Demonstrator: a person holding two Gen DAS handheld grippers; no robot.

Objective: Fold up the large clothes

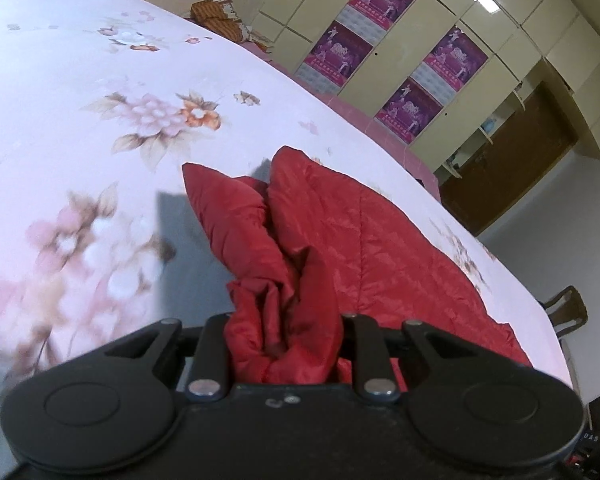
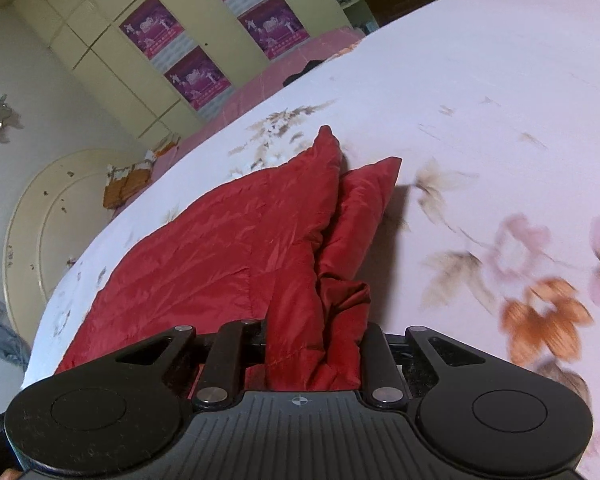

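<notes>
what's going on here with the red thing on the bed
A person is folding a red jacket on a floral bedsheet, with a handheld gripper in each hand. The left gripper and the right gripper each have bunched red fabric between their fingers. The rest of the jacket lies on the sheet.

surface: bed with pale floral sheet | on it: red quilted garment, partly folded, lying spread

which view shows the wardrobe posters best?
Left wrist: all four posters on the wardrobe are whole. Right wrist shows the same posters, but the top one is cut off by the frame edge.
</notes>
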